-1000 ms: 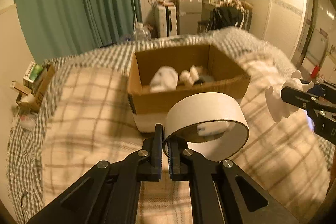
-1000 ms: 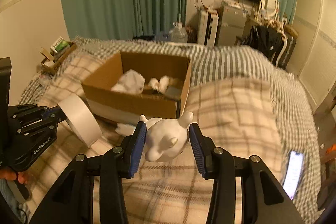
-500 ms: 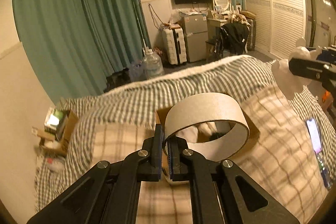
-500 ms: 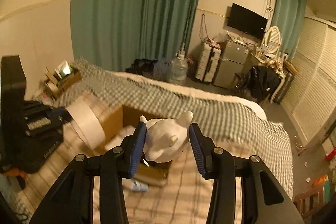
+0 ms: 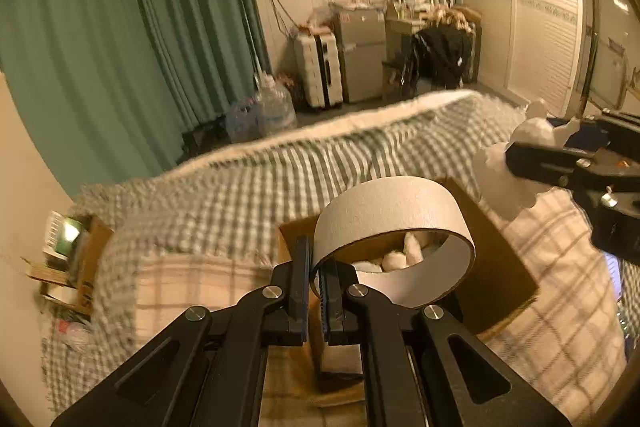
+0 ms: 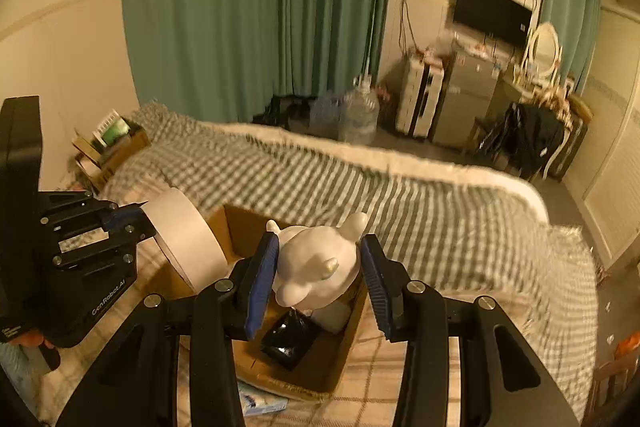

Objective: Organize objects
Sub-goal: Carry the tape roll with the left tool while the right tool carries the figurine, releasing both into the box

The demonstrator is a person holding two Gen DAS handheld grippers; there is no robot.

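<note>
My left gripper is shut on the wall of a wide white tape roll and holds it above the left end of an open cardboard box on the bed. White soft things lie inside the box. My right gripper is shut on a white animal figurine and holds it over the same box, above a black object. The tape roll and left gripper show at left in the right wrist view; the figurine shows at right in the left wrist view.
The box rests on a checked blanket over the bed. A small crate of items stands by the wall at the bed's left. A blue-white packet lies at the box's near side. A water jug, suitcase and furniture stand beyond the bed.
Both grippers have risen and moved forward over the box, each keeping its object. The views now look down into the box from above.
</note>
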